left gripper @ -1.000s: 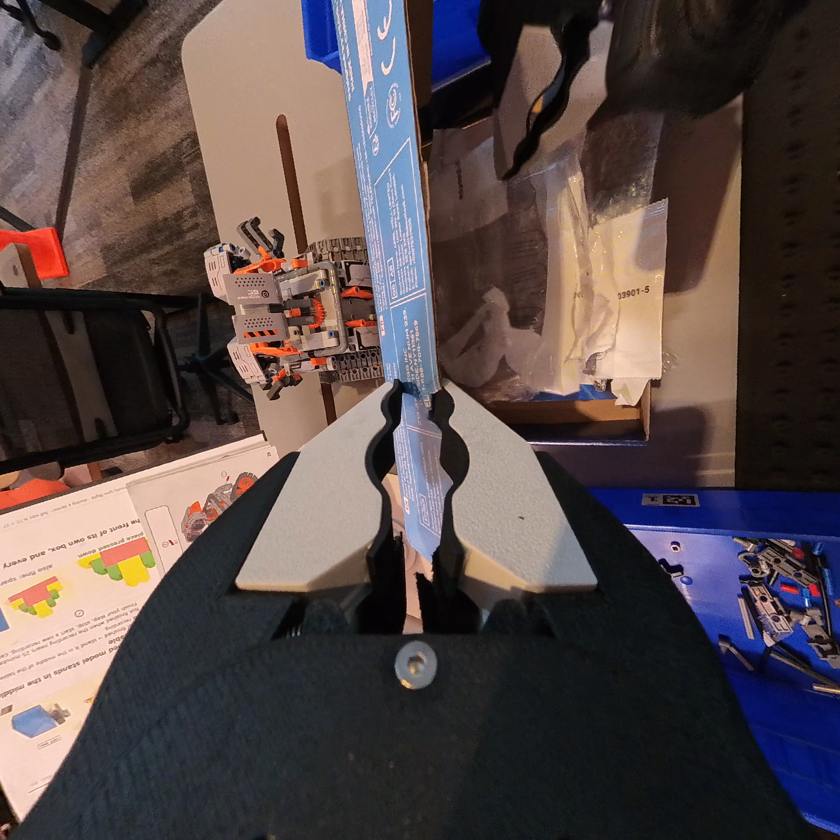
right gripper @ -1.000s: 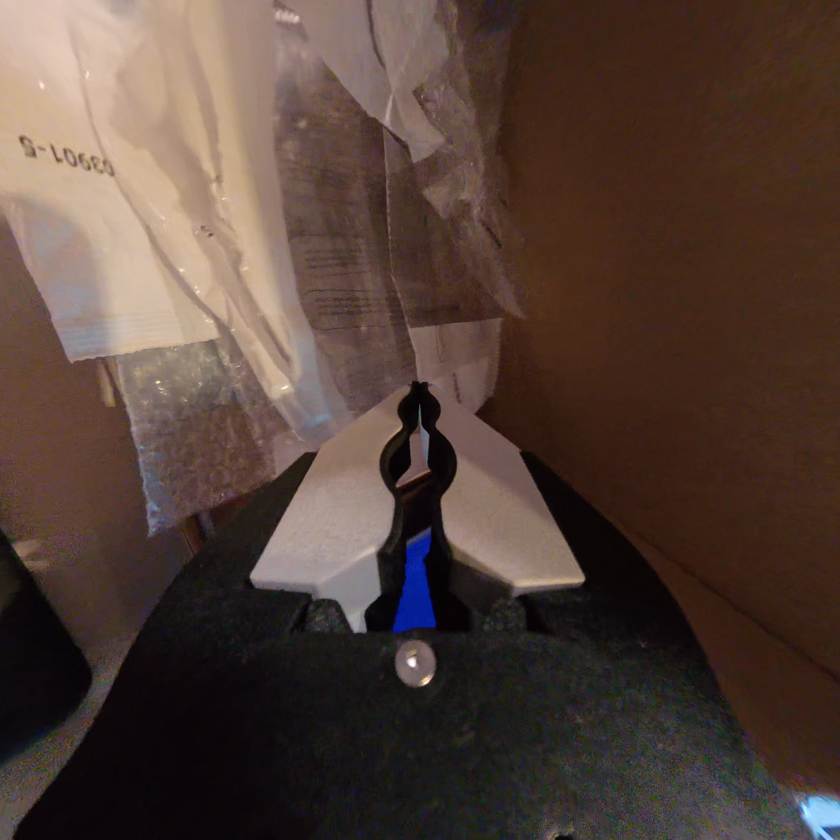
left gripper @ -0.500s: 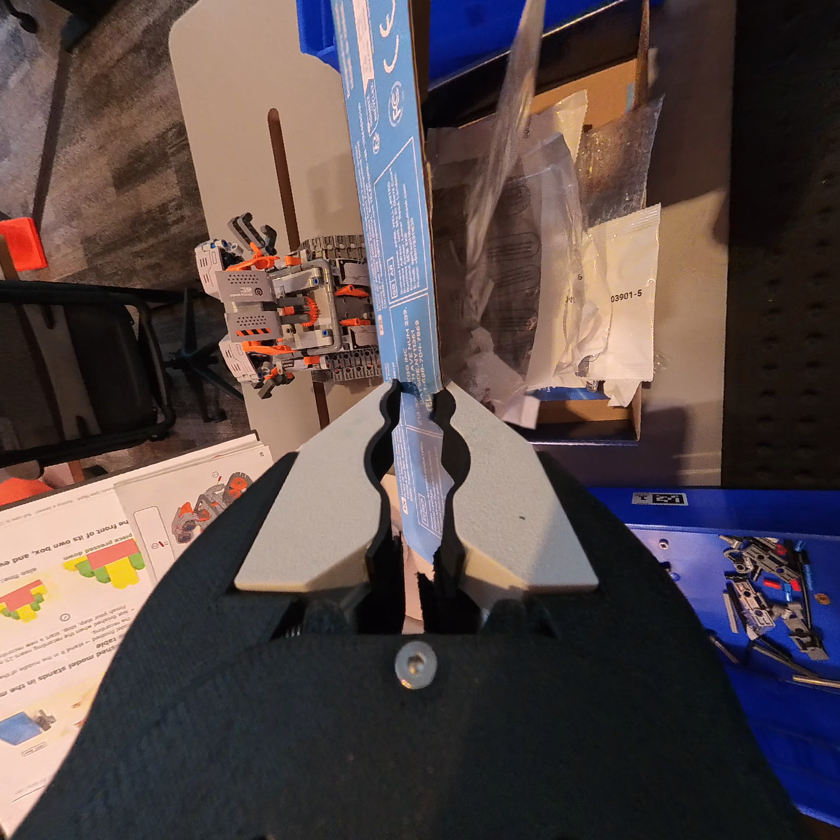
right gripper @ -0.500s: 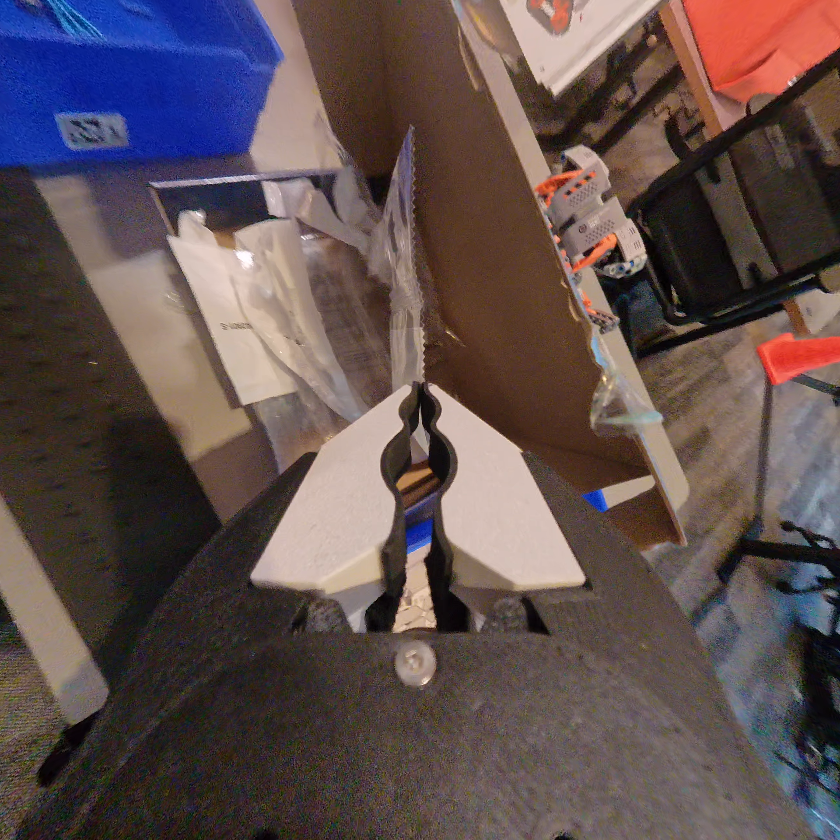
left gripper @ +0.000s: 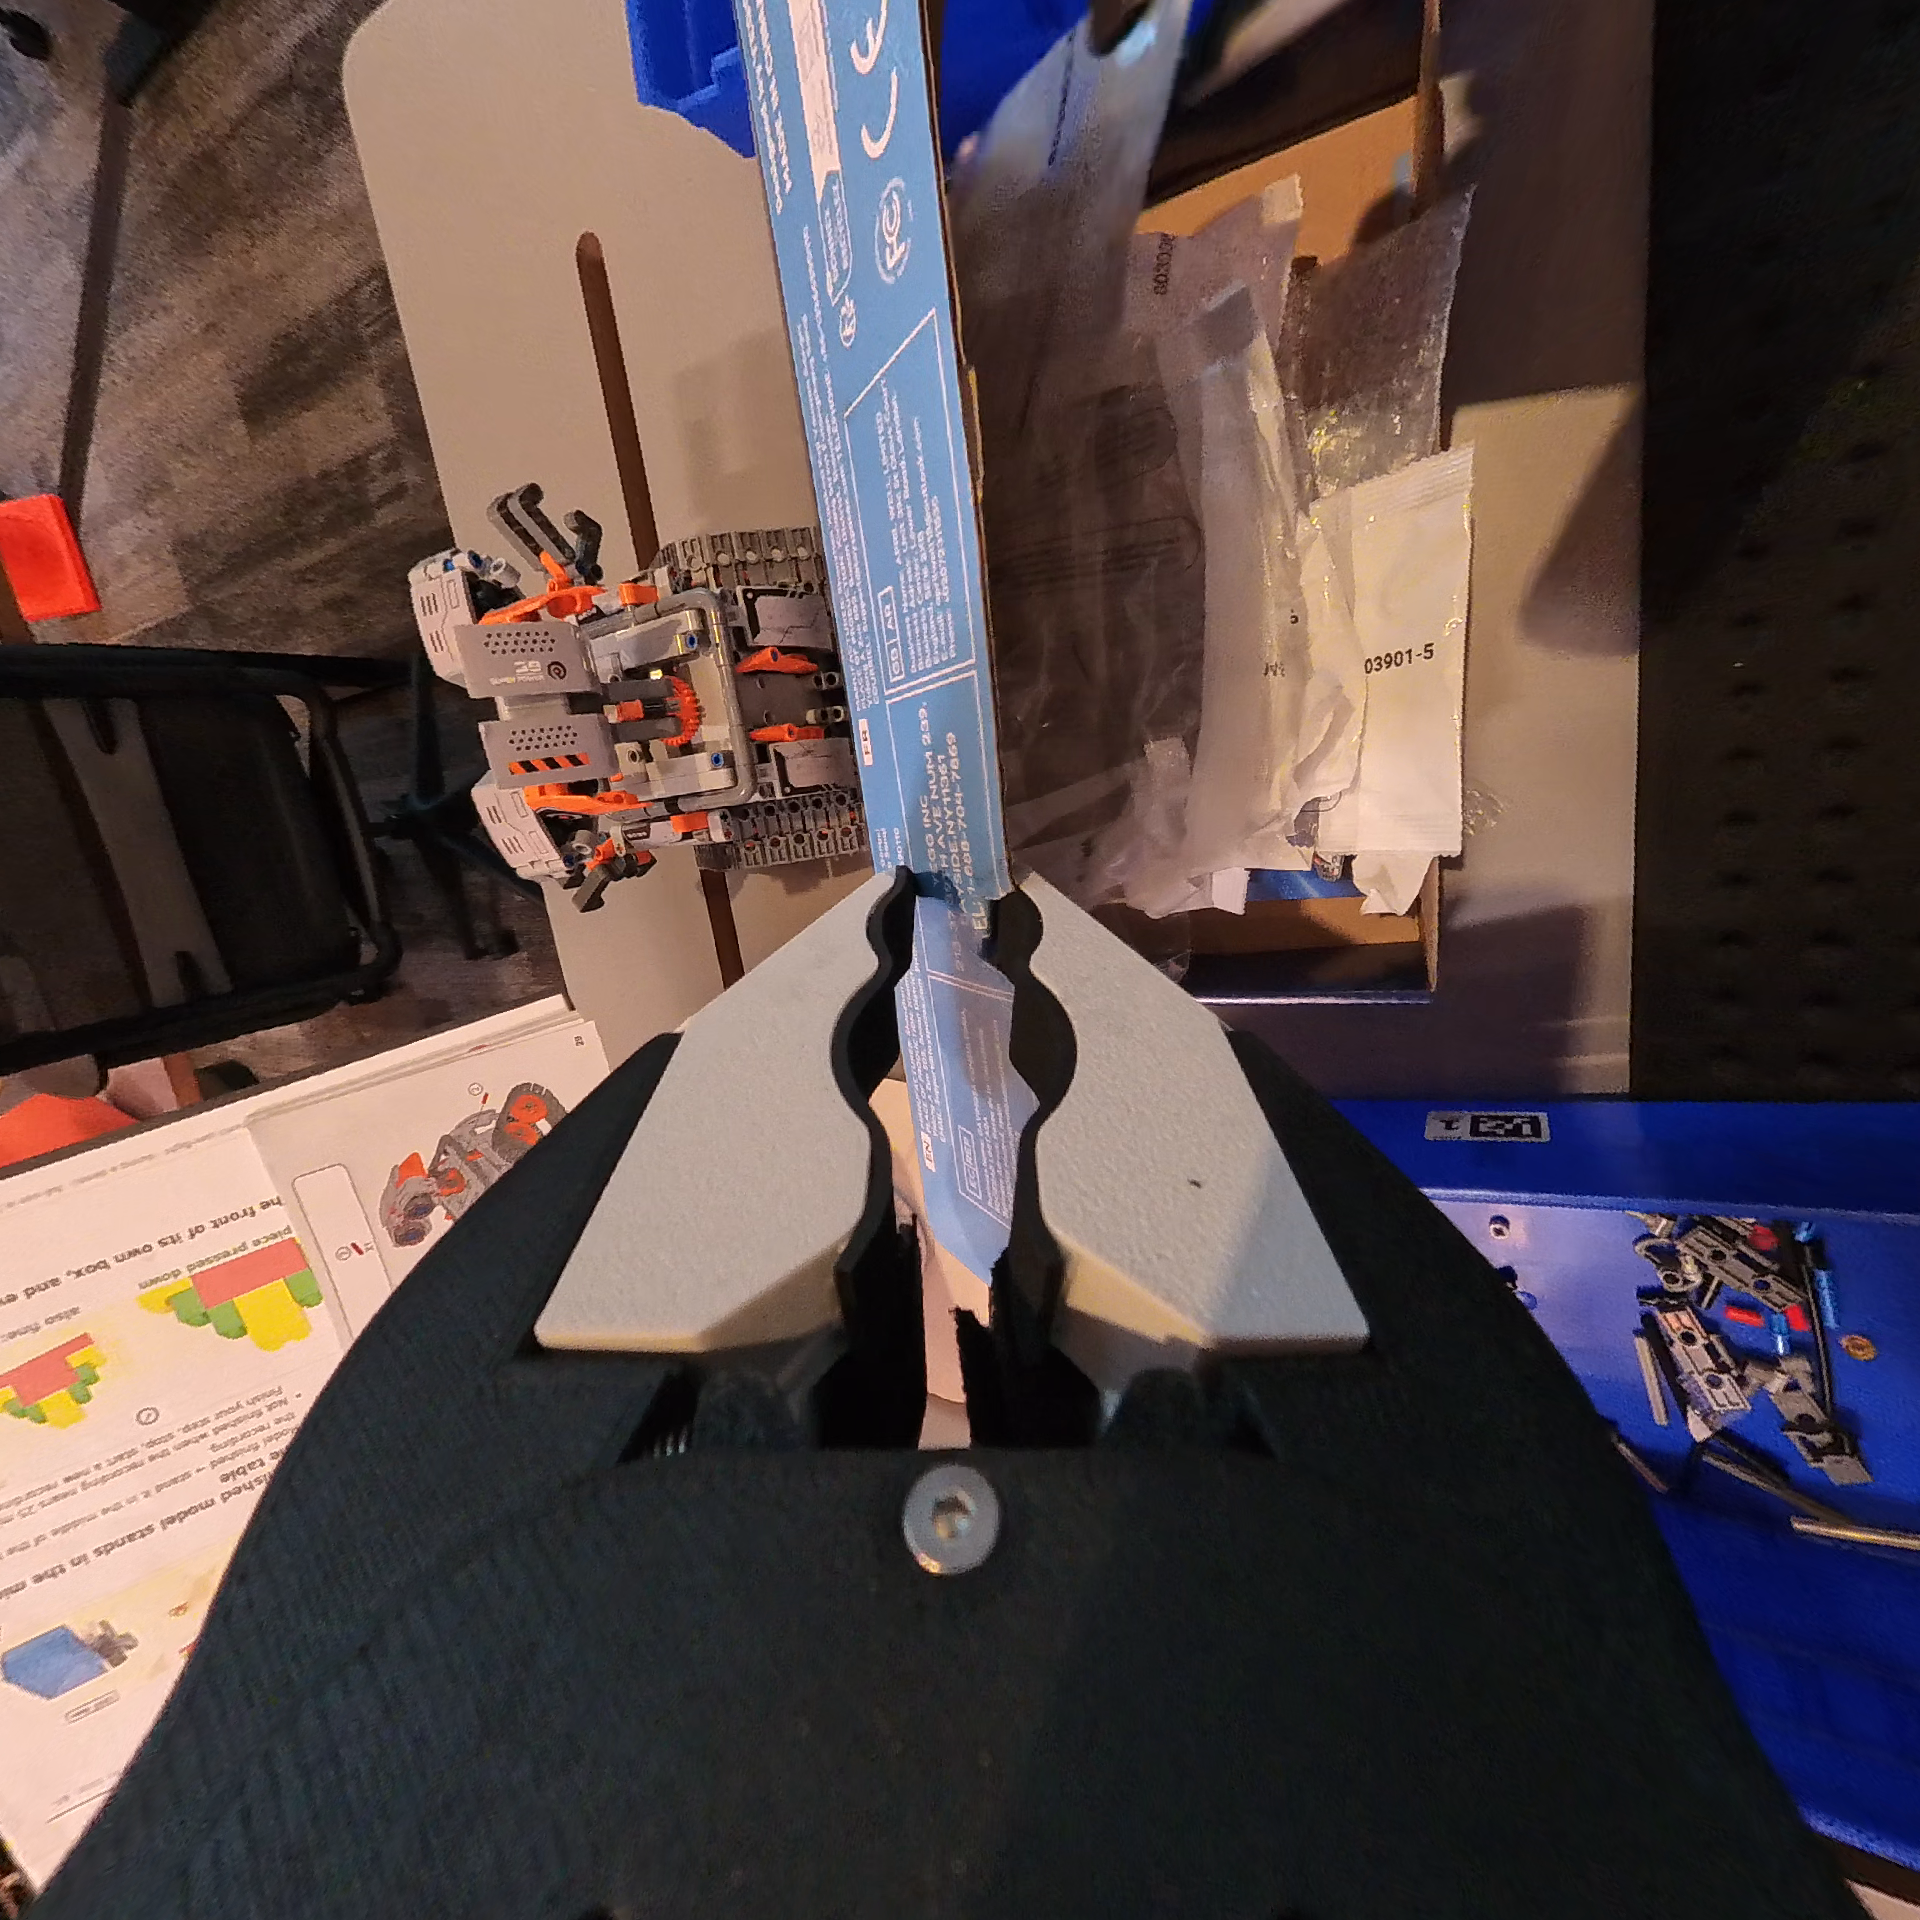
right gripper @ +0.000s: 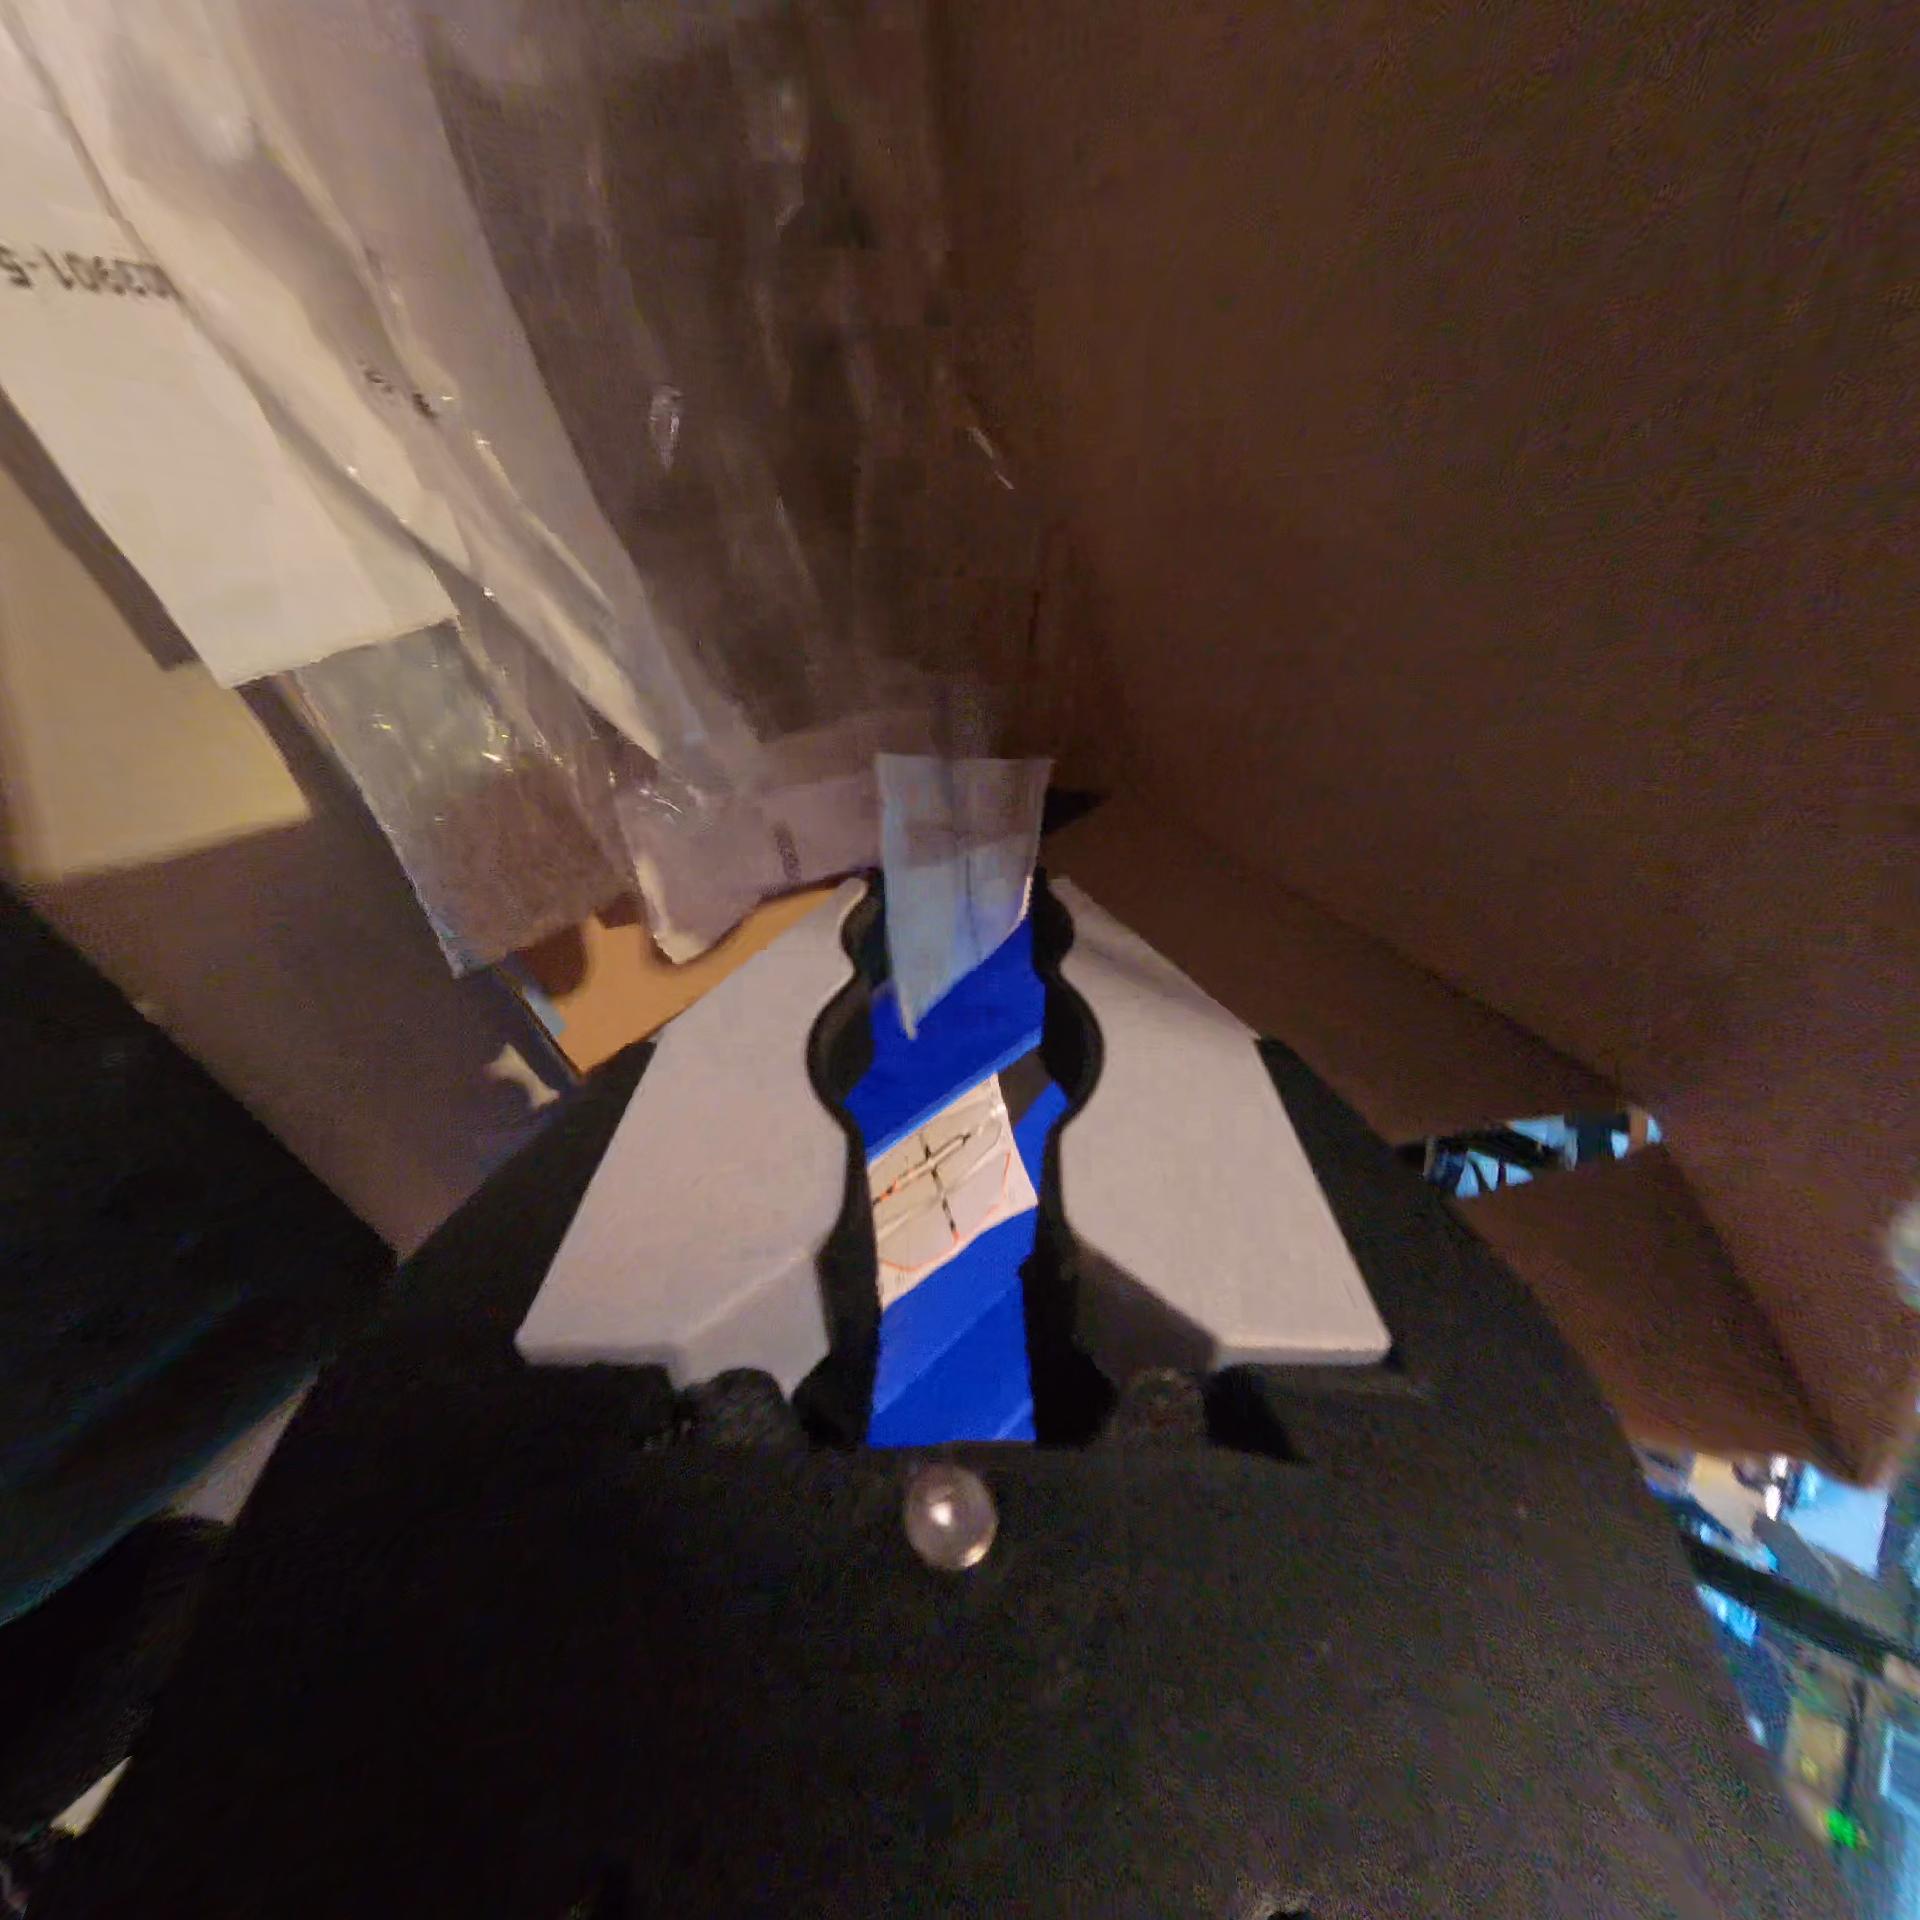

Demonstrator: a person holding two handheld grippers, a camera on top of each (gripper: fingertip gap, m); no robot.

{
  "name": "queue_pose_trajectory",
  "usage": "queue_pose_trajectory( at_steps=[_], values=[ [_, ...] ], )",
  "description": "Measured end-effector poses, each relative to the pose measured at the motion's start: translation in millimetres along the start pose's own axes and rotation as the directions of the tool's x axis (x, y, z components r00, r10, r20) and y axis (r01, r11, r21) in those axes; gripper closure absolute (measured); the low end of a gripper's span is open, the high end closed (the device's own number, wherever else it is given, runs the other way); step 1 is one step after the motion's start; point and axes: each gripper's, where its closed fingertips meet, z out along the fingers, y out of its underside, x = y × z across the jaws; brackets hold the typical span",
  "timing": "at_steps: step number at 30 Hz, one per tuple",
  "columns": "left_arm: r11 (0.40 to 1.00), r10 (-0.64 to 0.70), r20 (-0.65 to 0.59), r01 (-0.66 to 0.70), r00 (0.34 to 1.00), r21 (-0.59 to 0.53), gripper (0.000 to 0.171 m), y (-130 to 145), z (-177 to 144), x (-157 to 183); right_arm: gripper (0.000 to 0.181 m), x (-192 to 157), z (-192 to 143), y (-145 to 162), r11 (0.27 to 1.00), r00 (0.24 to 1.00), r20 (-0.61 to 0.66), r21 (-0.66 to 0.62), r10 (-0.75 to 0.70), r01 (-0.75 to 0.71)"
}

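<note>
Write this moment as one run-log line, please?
left tool: shut on blue box flap | right tool: open, inside cardboard box, by plastic bags

A grey and orange toy robot point(left gripper: 634, 707) stands on the pale table point(left gripper: 499, 260). Just beside it rises the blue flap point(left gripper: 883, 416) of a cardboard box point(left gripper: 1340, 935) stuffed with plastic bags point(left gripper: 1299, 644). Nearer than the toy robot lies an instruction booklet point(left gripper: 177, 1330). Well apart, beyond the box, a blue tray point(left gripper: 1558, 1174) holds small grey parts point(left gripper: 1745, 1340).
</note>
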Motion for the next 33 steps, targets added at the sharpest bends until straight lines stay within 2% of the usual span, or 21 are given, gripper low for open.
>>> queue_pose_trajectory(
  at_steps=[3,4,6,7,12,15,18,20,22,24,26,29,33],
  values=[
    [1.000,0.005,-0.005,-0.005,1.000,-0.001,0.158,0,1,2,0.154,-12,-11,-11,0.993,0.996,0.086,0.114,0.011,-0.021],
    [1.000,0.007,-0.009,-0.007,1.000,0.000,0.158,0,1,3,0.159,-18,-20,-12,0.989,0.990,0.141,0.145,0.006,-0.027],
    [1.000,0.009,-0.011,-0.009,1.000,-0.001,0.158,0,1,3,0.157,-40,-29,-13,0.983,0.960,0.281,0.178,-0.013,-0.039],
    [1.000,0.010,-0.016,-0.010,1.000,-0.001,0.158,0,1,3,0.154,-49,-28,-16,0.980,0.952,0.302,0.199,-0.049,-0.013],
    [1.000,0.018,-0.023,-0.018,1.000,-0.002,0.158,-2,3,3,0.159,-85,1,-45,0.958,0.940,0.290,0.271,-0.178,0.098],
    [1.000,0.017,-0.027,-0.017,0.999,-0.003,0.158,-2,4,3,0.167,-81,16,-60,0.961,0.940,0.318,0.276,-0.123,0.032],
    [1.000,0.018,-0.028,-0.018,0.999,-0.009,0.158,-2,4,3,0.158,-93,31,-68,0.964,0.912,0.390,0.266,-0.130,0.024],
    [1.000,0.017,-0.029,-0.017,0.999,-0.009,0.158,-2,4,2,0.180,-95,46,-66,0.974,0.919,0.370,0.221,-0.139,0.059],
    [1.000,0.016,-0.029,-0.016,0.999,-0.007,0.158,-2,4,1,0.181,-97,54,-65,0.979,0.916,0.377,0.195,-0.138,0.067],
    [1.000,0.016,-0.027,-0.016,1.000,-0.006,0.158,-1,4,0,0.181,-82,49,-68,0.977,0.941,0.315,0.206,-0.126,0.062],
    [1.000,0.012,-0.027,-0.012,1.000,-0.003,0.158,-1,3,-1,0.181,-56,29,-77,0.961,0.963,0.265,0.274,-0.051,-0.024],
    [1.000,0.009,-0.027,-0.009,1.000,-0.003,0.158,0,2,-4,0.181,-13,9,-72,0.954,0.992,0.124,0.291,0.030,-0.066],
    [1.000,0.005,-0.028,-0.005,1.000,0.001,0.158,0,2,-5,0.181,0,-10,-66,0.947,0.991,0.117,0.306,0.062,-0.096]
  ],
)
